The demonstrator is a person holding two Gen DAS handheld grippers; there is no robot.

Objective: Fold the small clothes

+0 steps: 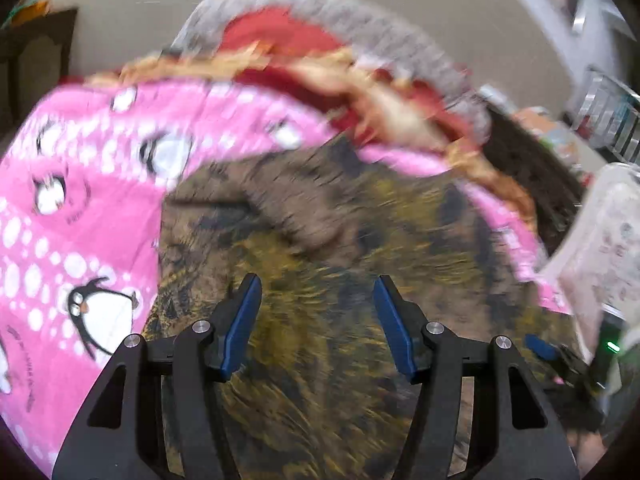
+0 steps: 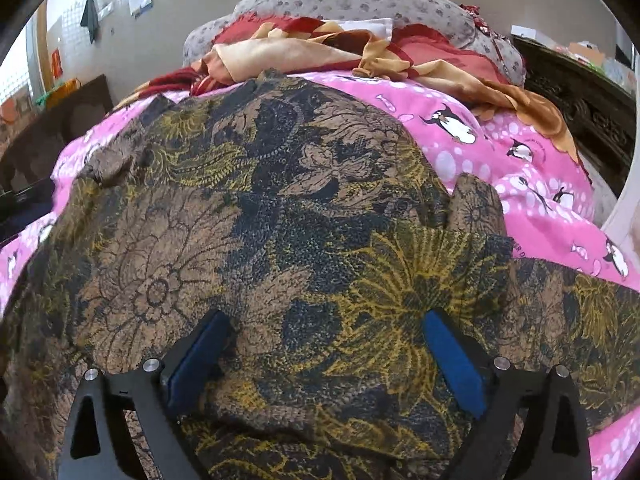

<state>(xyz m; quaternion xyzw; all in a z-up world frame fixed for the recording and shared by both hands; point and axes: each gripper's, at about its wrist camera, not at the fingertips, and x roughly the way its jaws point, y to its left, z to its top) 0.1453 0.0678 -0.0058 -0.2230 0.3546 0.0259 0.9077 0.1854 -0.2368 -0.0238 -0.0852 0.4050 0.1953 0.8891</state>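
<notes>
A brown garment (image 2: pixel 280 220) with black and yellow flower print lies spread on a pink penguin-print sheet (image 2: pixel 500 152). My right gripper (image 2: pixel 326 314) hovers low over its near part, jaws wide apart, with the cloth bulging up between the blue pads but not pinched. In the blurred left wrist view the same garment (image 1: pixel 320 220) fills the middle, and my left gripper (image 1: pixel 317 280) stands open above it with nothing gripped. A blue pad of the right gripper (image 1: pixel 544 350) shows at the far right edge there.
A heap of red and orange cloth (image 2: pixel 320 48) lies beyond the garment, against a grey spotted pillow (image 2: pixel 360 0). Dark carved wooden furniture (image 2: pixel 580 100) stands at the right. A pale patterned cloth or bag (image 1: pixel 600 240) hangs at the right edge.
</notes>
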